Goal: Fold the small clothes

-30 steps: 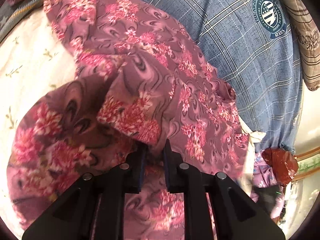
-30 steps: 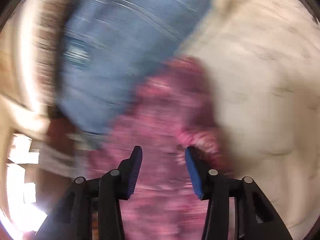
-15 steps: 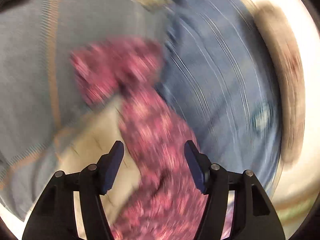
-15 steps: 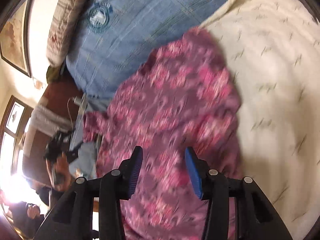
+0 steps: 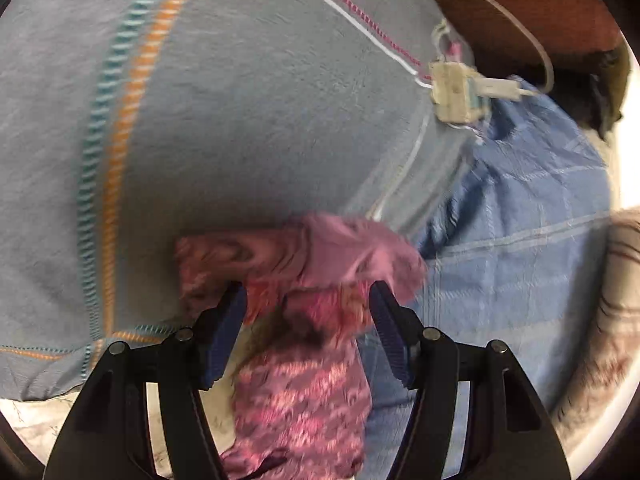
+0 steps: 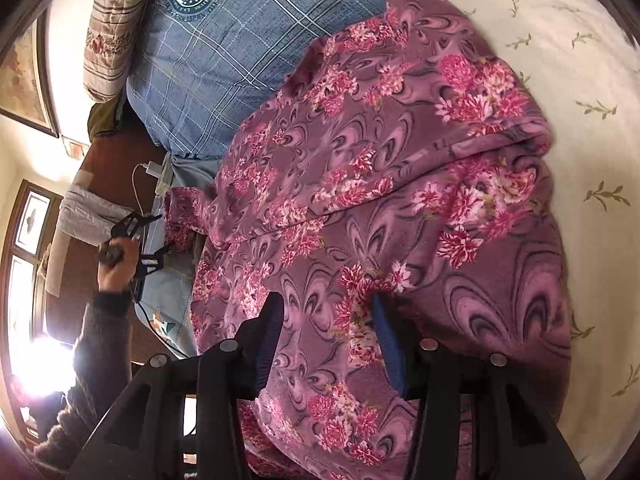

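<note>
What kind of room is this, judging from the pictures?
Probably a bedroom: a cream bedsheet with a blue checked pillow on it, a striped quilt beside the pillow, and a framed picture on the wall.

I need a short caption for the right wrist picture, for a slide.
Open right gripper above a purple flowered garment spread on a cream bedsheet, blue checked pillow behind.

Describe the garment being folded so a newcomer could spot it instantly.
On the cream sheet, beside the blue plaid pillow, lies the garment: a mauve fleece piece folded over itself. Its pink flower clusters and dark swirls set it apart from the plain and checked bedding around it.
</note>
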`<state>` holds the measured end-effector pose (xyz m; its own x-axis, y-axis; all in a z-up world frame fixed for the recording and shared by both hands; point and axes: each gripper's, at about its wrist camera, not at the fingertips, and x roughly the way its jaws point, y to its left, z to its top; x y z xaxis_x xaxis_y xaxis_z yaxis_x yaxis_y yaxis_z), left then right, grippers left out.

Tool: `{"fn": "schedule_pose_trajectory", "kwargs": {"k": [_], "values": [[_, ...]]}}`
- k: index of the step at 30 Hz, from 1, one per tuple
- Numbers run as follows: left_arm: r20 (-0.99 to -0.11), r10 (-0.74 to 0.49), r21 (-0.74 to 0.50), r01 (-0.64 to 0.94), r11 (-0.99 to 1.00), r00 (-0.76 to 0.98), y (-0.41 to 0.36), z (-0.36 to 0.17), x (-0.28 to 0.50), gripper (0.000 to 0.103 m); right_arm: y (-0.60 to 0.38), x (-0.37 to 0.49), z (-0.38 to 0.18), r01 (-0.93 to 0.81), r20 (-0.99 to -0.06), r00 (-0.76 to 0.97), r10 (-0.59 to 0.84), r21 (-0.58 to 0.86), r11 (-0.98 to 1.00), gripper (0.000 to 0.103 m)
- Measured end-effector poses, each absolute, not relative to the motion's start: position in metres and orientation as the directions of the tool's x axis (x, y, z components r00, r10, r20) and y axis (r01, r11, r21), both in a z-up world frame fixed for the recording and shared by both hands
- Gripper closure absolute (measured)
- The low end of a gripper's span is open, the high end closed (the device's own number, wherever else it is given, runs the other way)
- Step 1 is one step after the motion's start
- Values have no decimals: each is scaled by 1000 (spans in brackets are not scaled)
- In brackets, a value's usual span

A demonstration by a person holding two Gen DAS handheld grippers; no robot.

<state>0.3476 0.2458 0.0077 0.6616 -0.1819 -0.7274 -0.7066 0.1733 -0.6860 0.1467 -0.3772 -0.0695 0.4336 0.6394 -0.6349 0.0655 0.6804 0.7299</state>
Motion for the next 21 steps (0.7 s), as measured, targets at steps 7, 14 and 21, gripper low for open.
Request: {"fn": "schedule_pose_trajectory", "kwargs": {"k": [7,14,21], "values": [[-752,-168,-658,-716,232,637,245,4,379,100,-378,148,-70,59,-628,429,649,736,674,55],[-676,-77,-611,-500,613,733,190,78,379,100,-374,146,-65,45,-605,432,668,755,655,55],[-537,-250,-506,-70,860,806,15,159,350,100,-372,135,-54,16,-575,449,684,771,637,55]]}}
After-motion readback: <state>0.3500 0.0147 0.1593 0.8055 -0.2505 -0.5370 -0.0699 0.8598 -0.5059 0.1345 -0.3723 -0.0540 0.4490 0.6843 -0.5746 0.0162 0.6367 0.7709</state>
